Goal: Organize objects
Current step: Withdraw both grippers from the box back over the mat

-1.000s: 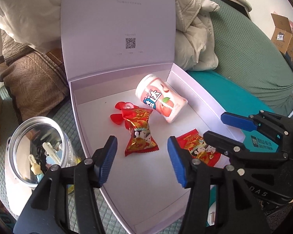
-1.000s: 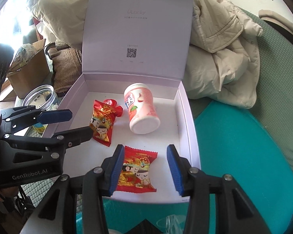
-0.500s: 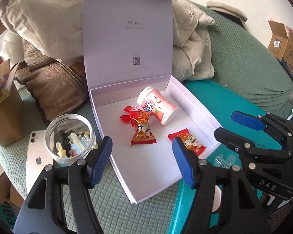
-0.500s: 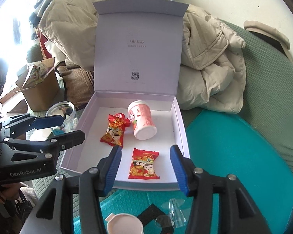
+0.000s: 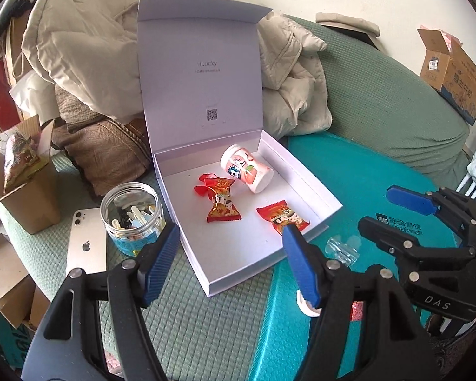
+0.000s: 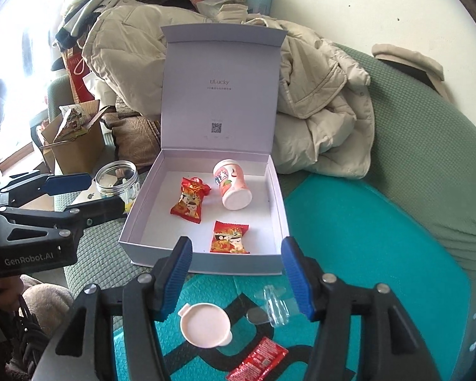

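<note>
Left gripper [image 5: 230, 255] and right gripper [image 6: 236, 274]: jaws apart, just been opening, nothing between them. Both hang over the near edge of the white box [image 6: 203, 262], whose lid stands upright at the far side. Inside the box: a pink bottle [image 6: 233, 189] lying on its side at the far end, one red snack packet [image 6: 189, 203] to its left, another red snack packet [image 6: 230, 238] near the front wall. A clear jar [image 5: 131, 219] stands just left of the box.

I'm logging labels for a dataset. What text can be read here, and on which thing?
"uLucky": inside the box lid.
"GenRobot.AI": left gripper body.
"DAS": right gripper body.
Apple logo: phone.
Lid's small print and QR code, bottle, candy wrappers, cardboard carton: too small to read.
</note>
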Demonstrator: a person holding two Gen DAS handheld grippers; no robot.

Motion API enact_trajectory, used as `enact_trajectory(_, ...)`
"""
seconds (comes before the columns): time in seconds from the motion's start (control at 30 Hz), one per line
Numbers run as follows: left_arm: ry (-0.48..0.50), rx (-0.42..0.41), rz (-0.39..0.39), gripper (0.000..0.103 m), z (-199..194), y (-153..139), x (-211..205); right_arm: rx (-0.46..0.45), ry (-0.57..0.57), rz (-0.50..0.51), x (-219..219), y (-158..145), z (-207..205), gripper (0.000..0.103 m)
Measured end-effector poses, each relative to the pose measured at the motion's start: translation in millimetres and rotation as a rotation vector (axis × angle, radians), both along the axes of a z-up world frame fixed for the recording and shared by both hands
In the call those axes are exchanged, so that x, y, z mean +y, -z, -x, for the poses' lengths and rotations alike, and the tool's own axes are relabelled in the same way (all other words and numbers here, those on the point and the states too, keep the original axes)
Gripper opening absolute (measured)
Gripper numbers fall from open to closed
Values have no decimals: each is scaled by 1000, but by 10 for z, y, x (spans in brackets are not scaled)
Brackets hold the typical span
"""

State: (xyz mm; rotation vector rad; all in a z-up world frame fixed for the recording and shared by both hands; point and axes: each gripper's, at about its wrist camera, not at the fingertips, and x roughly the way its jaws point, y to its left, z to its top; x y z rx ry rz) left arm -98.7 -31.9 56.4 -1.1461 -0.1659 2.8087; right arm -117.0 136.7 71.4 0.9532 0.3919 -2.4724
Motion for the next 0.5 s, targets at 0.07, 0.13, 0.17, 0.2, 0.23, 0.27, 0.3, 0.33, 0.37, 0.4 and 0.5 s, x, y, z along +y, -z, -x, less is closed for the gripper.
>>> enact_trajectory(0.07, 7, -2, -6, 66, -49, -44, 32, 4, -3, 13, 53, -41, -48, 60)
enact_trajectory(0.13, 16, -8, -6, 66, -100, -98, 70, 8, -3, 23, 101, -80, -89, 60)
enact_trajectory(0.17, 13, -3, 0, 66, -131, -134, 90, 9, -2, 26, 124, -95, -105, 60)
enact_trajectory(0.2, 10, 5, 8, 66, -161, -171, 109, 10, 1, 29, 153, -108, -126, 60)
enact_trajectory(0.23, 8, 13, 15, 66, -187, -204, 127, 11, 3, 32, 169, -116, -140, 61)
enact_trajectory(0.27, 8, 23, 23, 67, -220, -242, 148, 9, 6, 40, 202, -126, -158, 62)
enact_trajectory(0.3, 6, 29, 31, 68, -247, -274, 170, 5, 10, 46, 229, -133, -170, 62)
enact_trajectory(0.33, -2, 36, 39, 68, -270, -302, 185, 1, 16, 51, 257, -137, -185, 62)
enact_trajectory(0.37, -19, 50, 45, 68, -306, -336, 193, -3, 22, 56, 287, -138, -191, 63)
enact_trajectory(0.4, -30, 61, 45, 68, -335, -363, 196, -5, 26, 64, 323, -140, -211, 63)
enact_trajectory(0.5, -30, 67, 40, 71, -392, -414, 218, -14, 39, 74, 412, -123, -252, 64)
